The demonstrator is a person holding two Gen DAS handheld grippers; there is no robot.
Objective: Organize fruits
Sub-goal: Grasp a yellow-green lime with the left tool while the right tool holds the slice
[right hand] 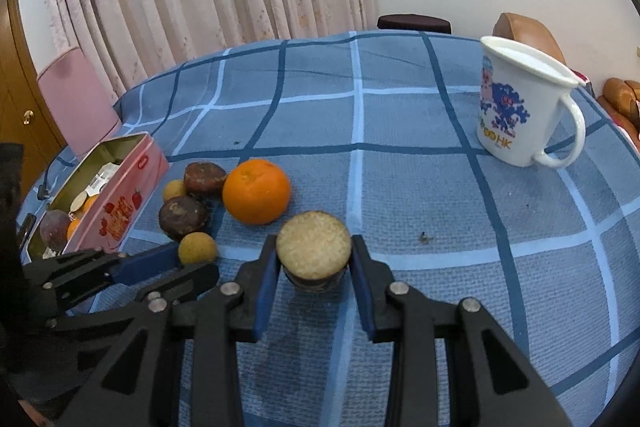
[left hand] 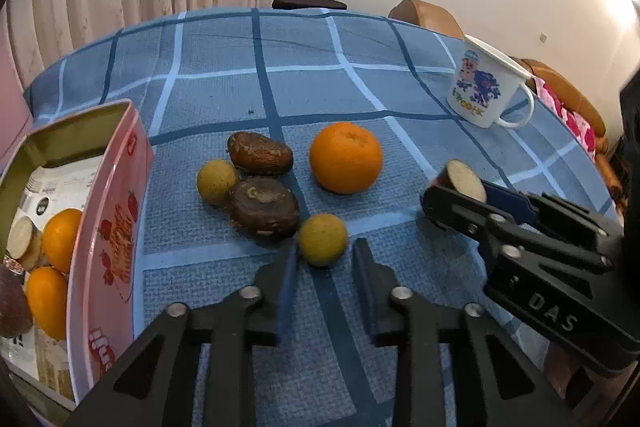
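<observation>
Blue checked tablecloth point(left hand: 320, 95), pink tin point(left hand: 108, 227) on the left already holding some fruit. Right gripper point(right hand: 314, 255) is clamped on a cut brown piece point(right hand: 314, 247), left gripper point(left hand: 322, 259) looks pinched on a small yellow-green fruit point(left hand: 322, 239) beside the orange point(left hand: 346, 157). I'd lift both clear, then lower them gently into the tin
</observation>
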